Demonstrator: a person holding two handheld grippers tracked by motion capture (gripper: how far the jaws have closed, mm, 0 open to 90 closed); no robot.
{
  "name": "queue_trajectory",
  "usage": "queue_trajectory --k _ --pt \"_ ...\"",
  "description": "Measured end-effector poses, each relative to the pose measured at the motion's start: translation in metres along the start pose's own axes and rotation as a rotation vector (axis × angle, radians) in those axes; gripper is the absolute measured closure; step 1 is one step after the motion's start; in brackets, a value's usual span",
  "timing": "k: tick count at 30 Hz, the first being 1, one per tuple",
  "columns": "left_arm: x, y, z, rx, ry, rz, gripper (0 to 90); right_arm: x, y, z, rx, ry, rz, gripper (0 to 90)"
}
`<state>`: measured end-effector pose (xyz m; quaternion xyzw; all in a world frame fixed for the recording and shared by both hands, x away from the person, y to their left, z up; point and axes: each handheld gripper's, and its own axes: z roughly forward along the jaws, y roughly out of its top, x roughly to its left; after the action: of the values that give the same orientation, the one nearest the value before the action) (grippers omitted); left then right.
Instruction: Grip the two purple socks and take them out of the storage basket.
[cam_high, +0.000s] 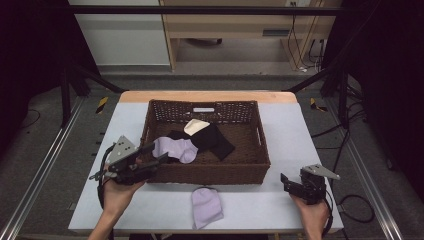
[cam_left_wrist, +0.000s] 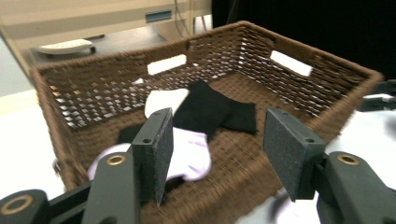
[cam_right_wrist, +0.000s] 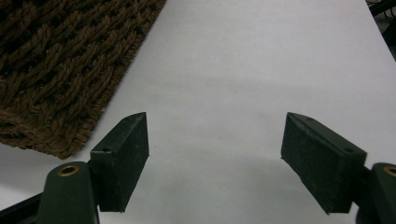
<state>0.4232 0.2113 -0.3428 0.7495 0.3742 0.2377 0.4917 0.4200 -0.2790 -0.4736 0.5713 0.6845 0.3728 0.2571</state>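
A: Where's the left gripper (cam_high: 159, 151)?
B: At the basket's (cam_high: 210, 175) near-left corner, fingers wide apart, empty; a lilac sock (cam_high: 175, 148) lies inside.
A: The right gripper (cam_high: 286, 181)?
B: Fingers open, empty, over the table (cam_high: 300, 145).

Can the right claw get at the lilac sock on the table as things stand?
Probably yes. The right claw stands open and empty, and the lilac sock lies flat in front of the basket with bare table between them. Nothing blocks that path.
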Motion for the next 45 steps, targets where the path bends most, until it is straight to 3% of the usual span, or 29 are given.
queue_trajectory --k 6,8,10,14,18,20,21,24,25,26,27,33,40,45 --pt "0.016 0.028 0.026 0.013 0.069 -0.007 42.6 0.001 0.001 0.002 0.000 0.003 -0.010 23.5" --pt "0.021 0.036 0.038 0.025 0.116 0.016 42.5 0.001 0.001 0.002 -0.001 0.002 -0.010 23.5" --pt "0.025 0.041 0.051 0.049 0.147 0.018 43.4 0.001 0.002 0.002 -0.002 0.002 -0.009 23.6" --pt "0.032 0.045 0.076 0.093 0.169 0.011 45.2 0.001 0.002 0.003 -0.001 0.005 -0.010 23.5" --pt "0.037 0.044 0.098 0.134 0.188 0.006 47.2 0.001 0.002 0.003 0.000 0.006 -0.009 23.5" --pt "0.042 0.042 0.114 0.178 0.194 0.013 47.9 0.001 0.002 0.002 -0.001 0.009 -0.008 23.5" --pt "0.042 0.042 0.114 0.178 0.194 0.013 48.5 0.001 0.002 0.002 -0.001 0.009 -0.008 23.5" --pt "0.049 0.037 0.127 0.229 0.209 0.007 49.7 0.001 0.002 0.003 -0.004 0.010 -0.014 23.5" --pt "0.054 0.033 0.134 0.269 0.217 -0.001 50.1 0.001 0.002 0.003 -0.003 0.013 -0.010 23.5" --pt "0.054 0.033 0.134 0.269 0.217 -0.001 50.1 0.001 0.002 0.003 -0.003 0.013 -0.010 23.5" --pt "0.057 0.028 0.140 0.309 0.233 -0.003 50.7 0.001 0.002 0.003 -0.001 0.013 -0.010 23.4" --pt "0.058 0.019 0.150 0.386 0.239 -0.008 51.8 0.002 0.002 0.004 0.001 0.012 -0.013 23.4" --pt "0.050 0.011 0.162 0.503 0.229 0.067 51.4 0.002 0.003 0.005 0.008 0.011 -0.011 23.4" --pt "0.049 0.008 0.166 0.553 0.239 0.075 51.4 0.002 0.002 0.005 0.009 0.009 -0.012 23.3"
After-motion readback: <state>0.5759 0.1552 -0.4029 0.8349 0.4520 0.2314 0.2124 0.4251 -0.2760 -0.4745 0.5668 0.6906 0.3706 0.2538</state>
